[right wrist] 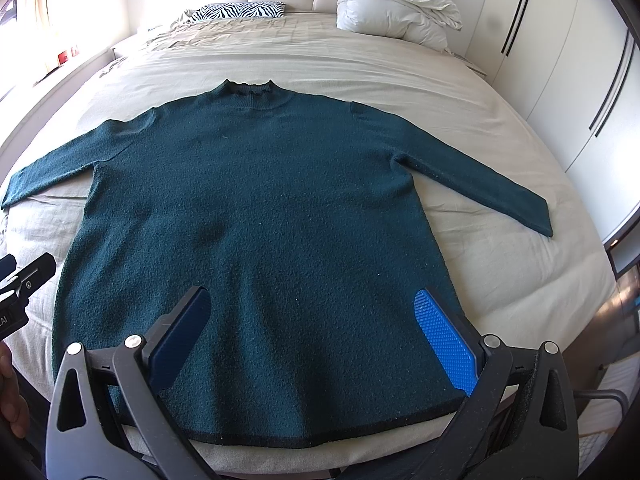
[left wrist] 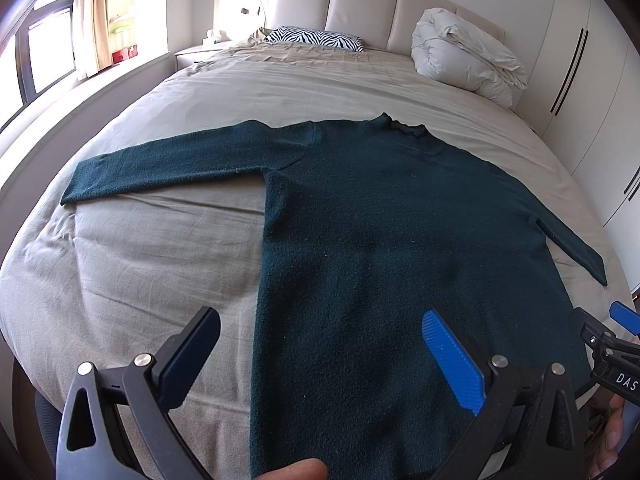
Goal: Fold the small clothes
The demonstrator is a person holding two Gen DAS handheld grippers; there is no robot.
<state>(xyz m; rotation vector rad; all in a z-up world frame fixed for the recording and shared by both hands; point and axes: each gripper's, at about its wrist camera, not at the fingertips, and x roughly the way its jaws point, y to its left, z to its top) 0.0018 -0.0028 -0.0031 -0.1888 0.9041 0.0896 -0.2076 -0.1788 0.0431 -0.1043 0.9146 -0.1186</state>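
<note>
A dark green long-sleeved sweater (left wrist: 380, 216) lies flat on the bed, collar far, hem near, both sleeves spread outward; it also shows in the right wrist view (right wrist: 256, 200). My left gripper (left wrist: 320, 320) is open and empty, hovering above the sweater's lower left edge. My right gripper (right wrist: 312, 300) is open and empty, above the sweater's lower right part near the hem (right wrist: 288, 440). The right gripper also shows at the right edge of the left wrist view (left wrist: 612, 340), and the left gripper at the left edge of the right wrist view (right wrist: 24, 280).
The bed (left wrist: 140, 260) has a beige sheet. A zebra-print pillow (left wrist: 316, 38) and a bundled white duvet (left wrist: 464, 52) lie at the headboard. A window is on the left, white wardrobes (right wrist: 560, 80) on the right.
</note>
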